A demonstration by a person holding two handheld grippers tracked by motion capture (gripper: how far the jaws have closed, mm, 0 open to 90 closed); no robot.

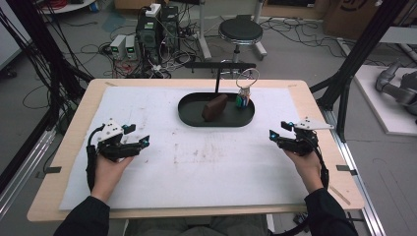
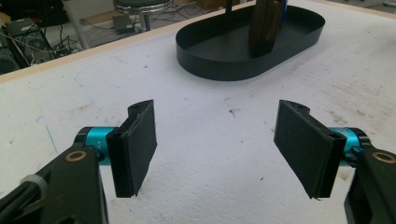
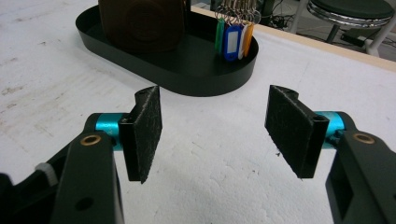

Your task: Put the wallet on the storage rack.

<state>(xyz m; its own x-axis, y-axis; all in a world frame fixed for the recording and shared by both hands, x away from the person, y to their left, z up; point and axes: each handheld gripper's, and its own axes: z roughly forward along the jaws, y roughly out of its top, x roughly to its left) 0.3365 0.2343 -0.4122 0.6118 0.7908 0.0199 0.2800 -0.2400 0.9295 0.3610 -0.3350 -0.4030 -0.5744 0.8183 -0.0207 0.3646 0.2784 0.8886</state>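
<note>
Tray (image 1: 194,117): black, plain. Pouch (image 1: 214,107): dark brown. Key tags (image 3: 233,35): green, blue with white label, orange. Mat (image 1: 196,162): white, brown-smudged. Table (image 1: 74,142): pale wood. Left gripper (image 1: 140,135) and right gripper (image 1: 276,131): black, turquoise fittings, grey plates.

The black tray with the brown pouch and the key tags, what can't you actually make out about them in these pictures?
- Brown pouch: top cut off by the upper edge of the right gripper view; in the left gripper view likewise cropped.
- Key tags: labels too small to read; their ring is cut off by the frame edge.
- Black tray: floor under the pouch is hidden by the pouch in the high view.
- Stand post: its foot in the tray is too dark to make out.
</note>
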